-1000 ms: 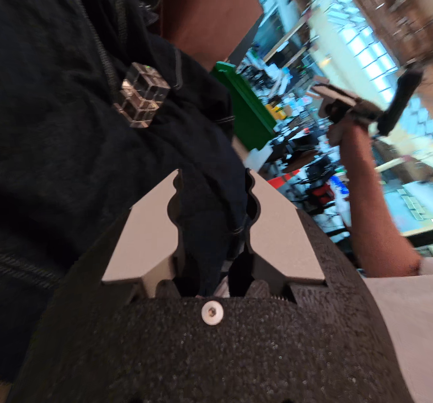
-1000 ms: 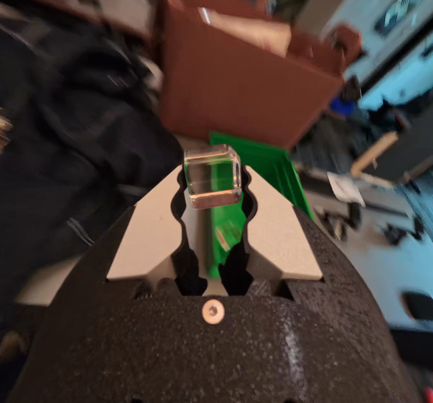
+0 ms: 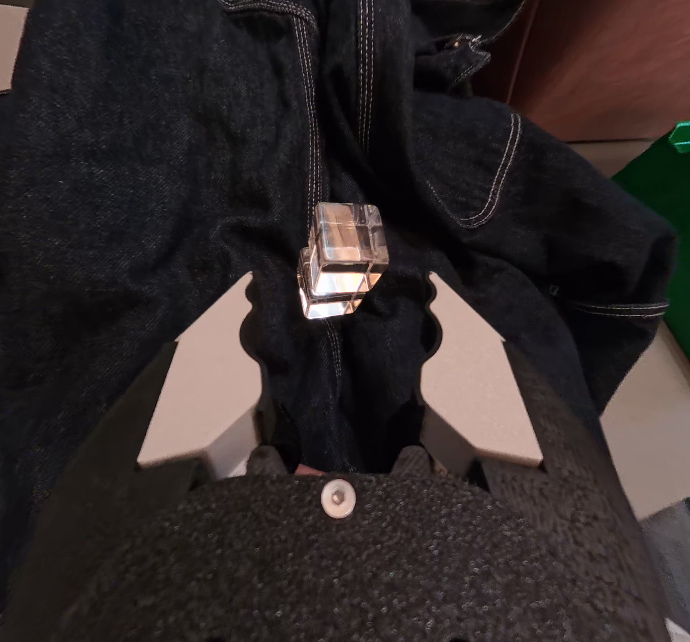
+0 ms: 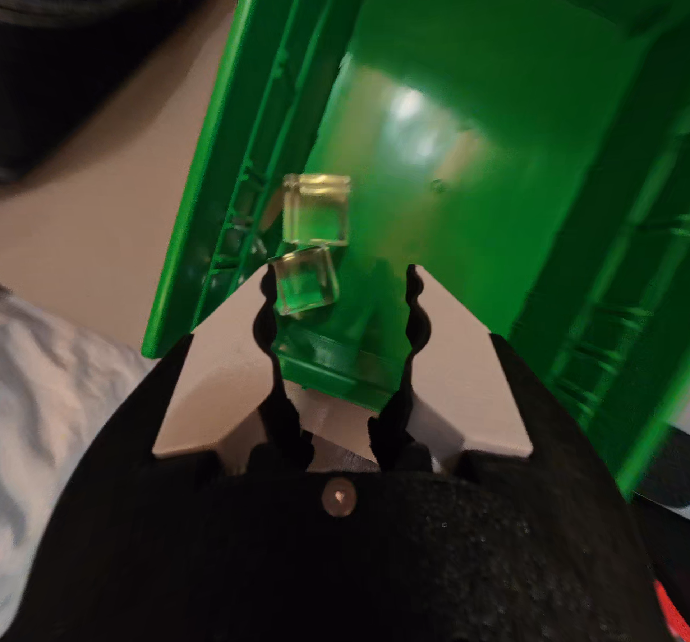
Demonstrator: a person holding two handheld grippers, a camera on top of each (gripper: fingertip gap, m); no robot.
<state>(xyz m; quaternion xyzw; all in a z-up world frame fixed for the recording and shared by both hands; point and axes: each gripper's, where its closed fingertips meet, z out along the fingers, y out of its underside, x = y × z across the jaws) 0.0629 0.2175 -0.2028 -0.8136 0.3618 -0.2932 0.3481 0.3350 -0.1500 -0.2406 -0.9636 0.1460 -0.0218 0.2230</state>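
My left gripper (image 3: pixel 339 288) is spread wide and grasps nothing. It points at a heap of dark denim (image 3: pixel 168 146) with pale stitching. A cluster of clear cubes (image 3: pixel 343 260) lies on that cloth just beyond my fingertips, a little nearer my left finger (image 3: pixel 209 370) than the other, and I touch none of it. I cannot count the cubes, since their faces mirror one another. Off to the right a brown box (image 3: pixel 597 45) and a corner of the green crate (image 3: pixel 657 191) are cut by the frame.

My right gripper (image 4: pixel 339 280) is likewise released, with bare space between the 2 fingers. It hangs over the open green crate (image 4: pixel 485 138), whose floor fills the view ahead. I see 2 clear cubes there: the nearer cube (image 4: pixel 306 282) sits tilted just beside the tip of my left finger (image 4: pixel 224 374), apart from it as far as I can tell, and the farther cube (image 4: pixel 316 209) lies just beyond. This view is blurred, so I cannot tell whether the 2 cubes touch or rest flat on the crate floor. A pale cloth (image 4: pixel 48 392) shows at the left edge, cut off.
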